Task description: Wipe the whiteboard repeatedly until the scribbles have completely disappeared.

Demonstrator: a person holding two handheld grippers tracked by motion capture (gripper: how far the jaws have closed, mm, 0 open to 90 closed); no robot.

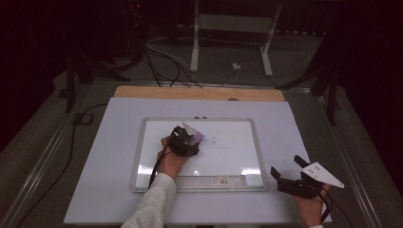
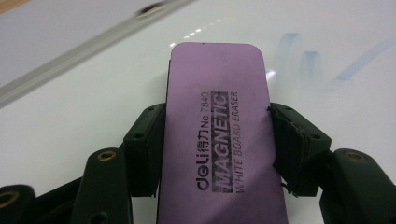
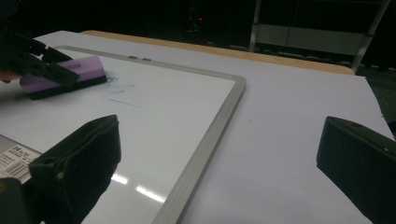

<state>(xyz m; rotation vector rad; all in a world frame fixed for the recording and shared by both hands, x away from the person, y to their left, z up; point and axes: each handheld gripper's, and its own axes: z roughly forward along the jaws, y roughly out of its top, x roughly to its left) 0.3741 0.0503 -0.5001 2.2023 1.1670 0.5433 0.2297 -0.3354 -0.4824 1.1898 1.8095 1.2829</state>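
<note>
A purple whiteboard eraser [image 2: 219, 135] with black print on its back is clamped between the jaws of my left gripper [image 1: 189, 138]. Its underside rests on the whiteboard [image 1: 228, 159]. Faint blue pen marks [image 2: 303, 60] lie on the board just beyond the eraser. From the right gripper view the same eraser [image 3: 60, 77] shows at the far left, next to the blue marks [image 3: 116, 91]. My right gripper [image 1: 290, 168] rests on the table to the right of the board, jaws wide apart with nothing between them.
The whiteboard has a grey metal frame [image 3: 205, 144] and a barcode label [image 1: 222, 180] on its near edge. It lies on a pale sheet [image 1: 285, 118] over a wooden tabletop [image 1: 199, 92]. Cables and desk legs [image 1: 195, 42] stand on the floor behind.
</note>
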